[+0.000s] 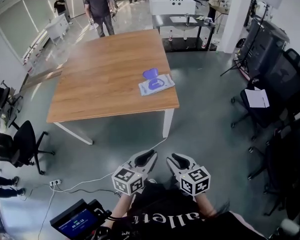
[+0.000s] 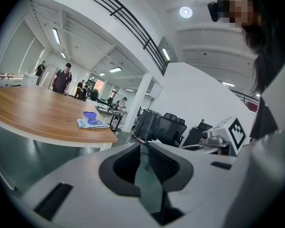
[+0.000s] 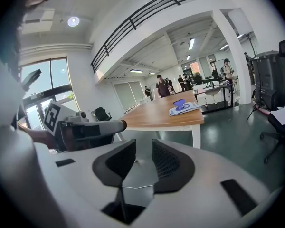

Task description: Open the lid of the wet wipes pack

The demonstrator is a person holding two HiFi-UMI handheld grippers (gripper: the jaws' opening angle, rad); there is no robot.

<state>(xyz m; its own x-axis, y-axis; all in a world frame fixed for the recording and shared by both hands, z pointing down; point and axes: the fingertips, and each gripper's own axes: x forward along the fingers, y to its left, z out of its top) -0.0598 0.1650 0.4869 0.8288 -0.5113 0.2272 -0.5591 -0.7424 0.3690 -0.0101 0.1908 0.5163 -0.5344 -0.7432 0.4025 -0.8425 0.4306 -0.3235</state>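
Note:
The wet wipes pack (image 1: 156,85) lies flat near the right front corner of the wooden table (image 1: 100,79). Its purple lid (image 1: 150,73) stands flipped up. The pack also shows small and far off in the left gripper view (image 2: 90,123) and the right gripper view (image 3: 184,108). Both grippers hang side by side close to my body, well short of the table, over the floor. The left gripper (image 1: 152,154) (image 2: 144,148) has its jaws drawn almost together, only a thin slit between them and nothing in it. The right gripper (image 1: 171,158) (image 3: 143,146) looks the same and holds nothing.
Grey floor lies between me and the table. A white cable and power strip (image 1: 55,183) run along it at the left. Black office chairs (image 1: 25,143) (image 1: 270,94) stand on both sides. A person (image 1: 100,9) stands beyond the table's far end, beside a black desk (image 1: 187,26).

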